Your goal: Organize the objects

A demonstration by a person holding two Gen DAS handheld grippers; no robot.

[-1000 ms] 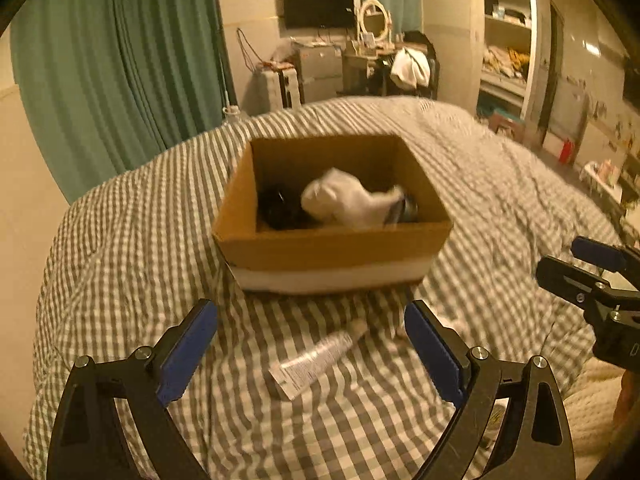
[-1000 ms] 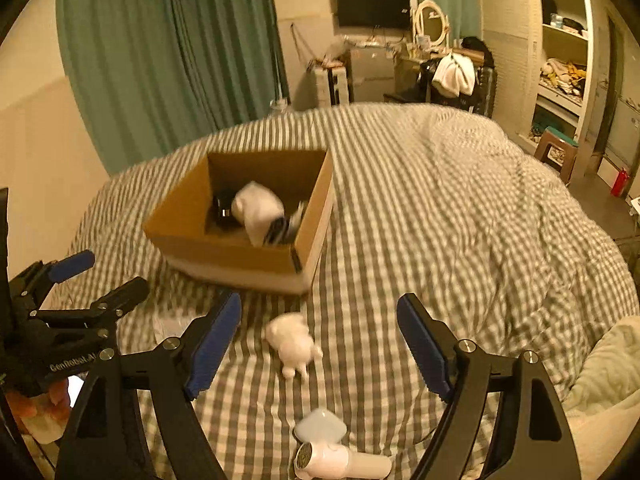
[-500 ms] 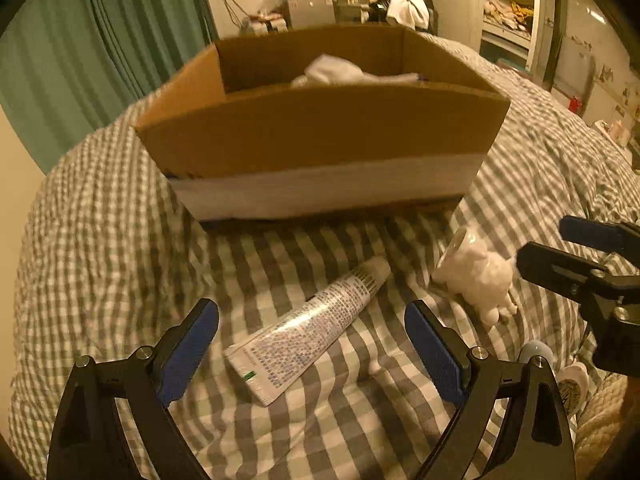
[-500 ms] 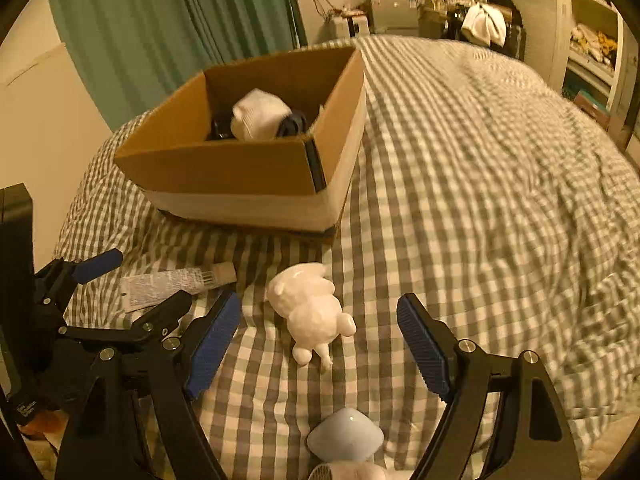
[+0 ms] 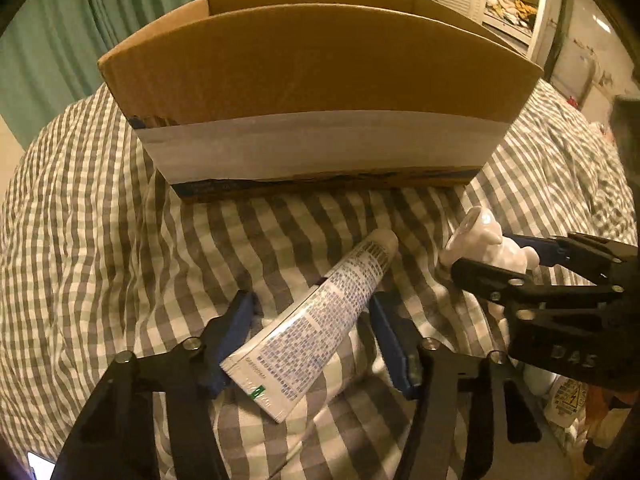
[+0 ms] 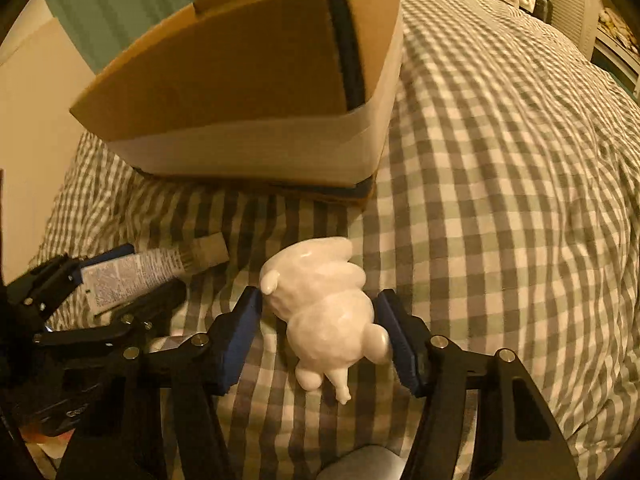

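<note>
A white printed tube point(image 5: 316, 320) lies on the checked bedspread in front of the cardboard box point(image 5: 316, 76). My left gripper point(image 5: 312, 328) is open, its blue pads on either side of the tube's lower half. A white glossy figurine point(image 6: 324, 308) lies to the right of the tube. My right gripper point(image 6: 318, 320) is open with its pads close on both sides of the figurine. In the left wrist view the figurine point(image 5: 486, 240) shows between the right gripper's fingers. In the right wrist view the tube point(image 6: 144, 272) and the box point(image 6: 256, 80) show at left.
The bed is covered with a grey-and-white checked spread point(image 6: 500, 200). A white rounded object point(image 6: 360, 464) lies just under my right gripper. Green curtains point(image 5: 44, 52) hang behind the box; shelves point(image 5: 508, 0) stand at far right.
Both grippers have dropped low and moved forward. The left now straddles the tube and the right straddles the figurine, and both jaws have narrowed. The box now fills the upper view.
</note>
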